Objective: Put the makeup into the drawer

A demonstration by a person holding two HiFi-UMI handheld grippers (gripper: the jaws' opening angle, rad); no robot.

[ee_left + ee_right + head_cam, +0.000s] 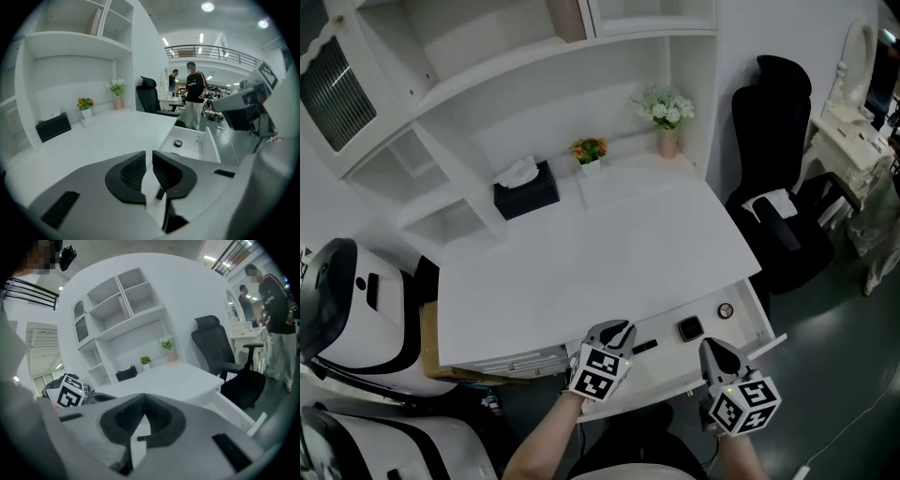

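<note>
The desk's drawer (766, 324) stands pulled out at the lower right. In it lie a small round compact (726, 310), a black square compact (690, 328) and a black stick (644, 347). My left gripper (619, 327) hovers over the drawer's left part, just left of the stick. Its jaws (148, 153) stand a narrow gap apart with nothing between them. The round compact (178, 143) shows in the drawer (212, 146) beyond them. My right gripper (710, 345) hangs over the drawer's front edge, its jaws (144, 397) shut and empty.
On the white desk top (609, 253) stand a black tissue box (526, 190), a small pot of orange flowers (590, 150) and a pink vase of white flowers (667, 117). A black office chair (783, 187) is at the right, and white-and-black machines (347, 309) at the left. People (193, 93) stand far behind.
</note>
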